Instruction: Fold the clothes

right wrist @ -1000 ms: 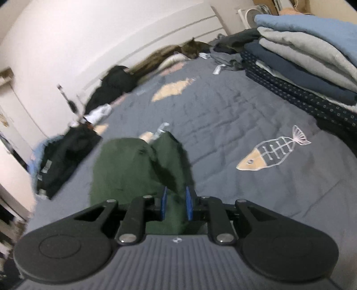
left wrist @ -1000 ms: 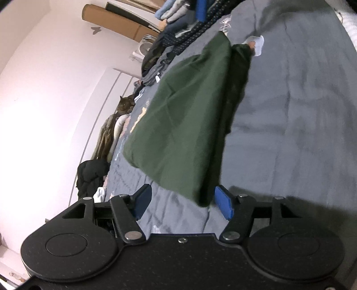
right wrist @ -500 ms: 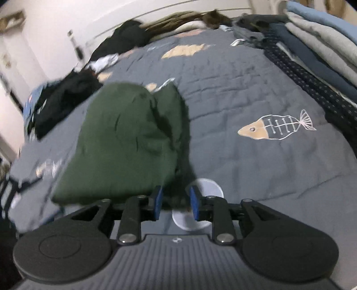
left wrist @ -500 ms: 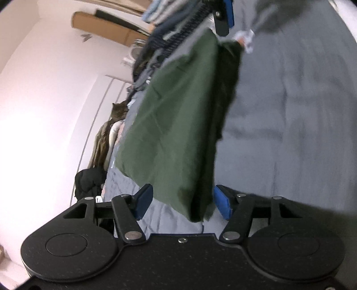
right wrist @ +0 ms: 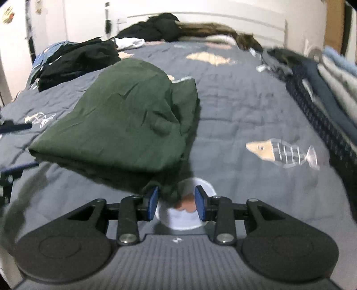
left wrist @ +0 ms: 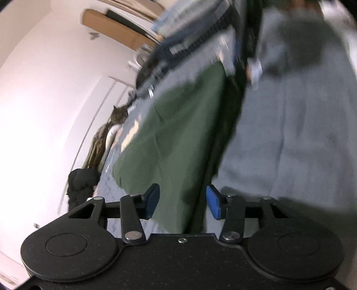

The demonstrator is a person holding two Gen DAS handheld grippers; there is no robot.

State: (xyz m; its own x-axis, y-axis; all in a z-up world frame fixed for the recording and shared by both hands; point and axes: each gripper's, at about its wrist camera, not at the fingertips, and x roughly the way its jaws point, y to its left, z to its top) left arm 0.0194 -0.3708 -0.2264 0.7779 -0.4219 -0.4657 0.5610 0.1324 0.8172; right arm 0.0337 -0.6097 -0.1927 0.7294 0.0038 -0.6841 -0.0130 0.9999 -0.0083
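The right gripper has spread its fingers, letting go of the folded green garment, which now lies on the bed at 11 o'clock. The left gripper straddles its edge, fingers spread. This fold looks finished.

Grey quilted bedspread with fish-skeleton print covers bed. Pile of black garments at far left edge — white cloth just beside it. Brown tabby cat lies near white headboard. Stack of folded blue, grey, navy clothes along right side — 1 tall pile.
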